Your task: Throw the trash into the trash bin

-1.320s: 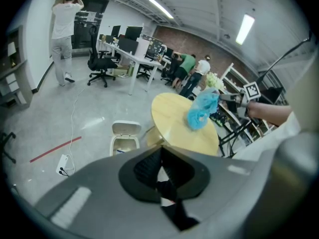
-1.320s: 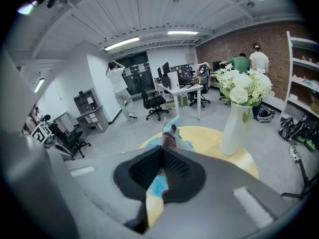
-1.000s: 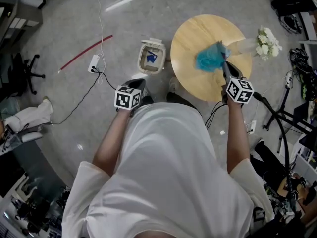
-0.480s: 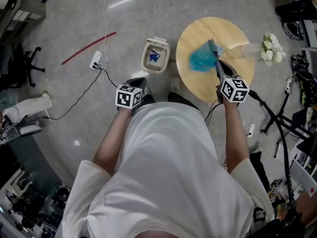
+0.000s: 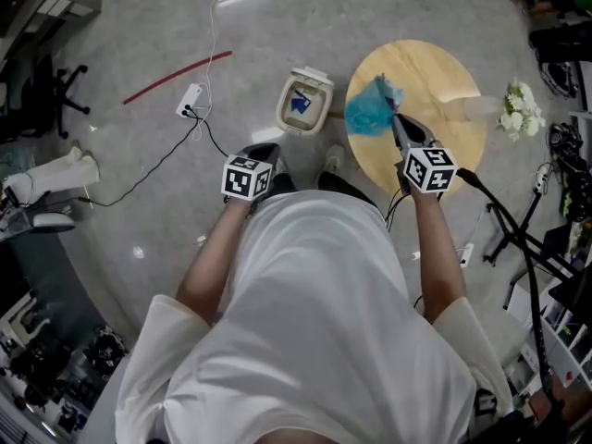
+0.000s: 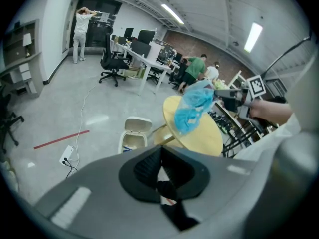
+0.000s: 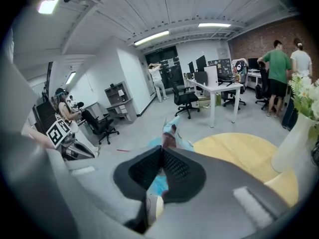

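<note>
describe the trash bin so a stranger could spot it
Find the round wooden table; on the grey floor beside it stands the trash bin. It is cream-white with its lid open and something blue inside, unlike the flat power strip nearby.

The blue bag (image 5: 368,111) I hold is thin, crinkly plastic. The tabletop (image 5: 453,91) is pale matt wood; the trash bin (image 5: 325,100), smooth plastic.

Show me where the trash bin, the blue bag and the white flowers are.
trash bin (image 5: 314,76), head view, on its raised lid.
blue bag (image 5: 366,114), head view, on its crumpled middle.
flowers (image 5: 518,111), head view, on the white blooms.
</note>
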{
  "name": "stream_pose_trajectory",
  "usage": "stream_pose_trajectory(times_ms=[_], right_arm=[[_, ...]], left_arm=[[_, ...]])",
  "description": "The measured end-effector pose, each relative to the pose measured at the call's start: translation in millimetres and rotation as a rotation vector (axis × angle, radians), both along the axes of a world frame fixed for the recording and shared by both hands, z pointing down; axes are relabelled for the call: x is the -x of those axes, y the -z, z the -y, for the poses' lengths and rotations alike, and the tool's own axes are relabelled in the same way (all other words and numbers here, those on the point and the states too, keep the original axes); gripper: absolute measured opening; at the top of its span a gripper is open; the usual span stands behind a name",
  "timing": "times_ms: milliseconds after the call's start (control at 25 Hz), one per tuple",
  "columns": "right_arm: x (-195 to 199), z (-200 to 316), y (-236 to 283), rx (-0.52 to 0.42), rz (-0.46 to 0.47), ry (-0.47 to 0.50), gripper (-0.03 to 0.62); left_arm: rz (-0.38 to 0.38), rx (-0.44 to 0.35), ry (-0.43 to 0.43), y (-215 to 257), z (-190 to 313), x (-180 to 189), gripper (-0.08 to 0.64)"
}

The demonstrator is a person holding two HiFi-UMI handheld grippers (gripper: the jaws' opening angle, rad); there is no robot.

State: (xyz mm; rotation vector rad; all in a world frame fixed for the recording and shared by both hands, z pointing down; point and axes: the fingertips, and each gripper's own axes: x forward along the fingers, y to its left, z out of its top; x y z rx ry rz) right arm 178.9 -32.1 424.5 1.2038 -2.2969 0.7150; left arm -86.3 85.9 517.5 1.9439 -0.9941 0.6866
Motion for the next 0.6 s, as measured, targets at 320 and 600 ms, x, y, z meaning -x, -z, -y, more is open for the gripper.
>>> stream_pose_trajectory(times_ms=[320,600], right_arm=[[53,1,-10,0.016,0.014,0.100,0.006],[94,-1,-23,0.041,0.018,0.168,0.006]], left_arm=[[-0.002,0.012,0.040,-5,-12,18,0.005],[0.002,0.024,0.077,-8,-20,39,0.005]])
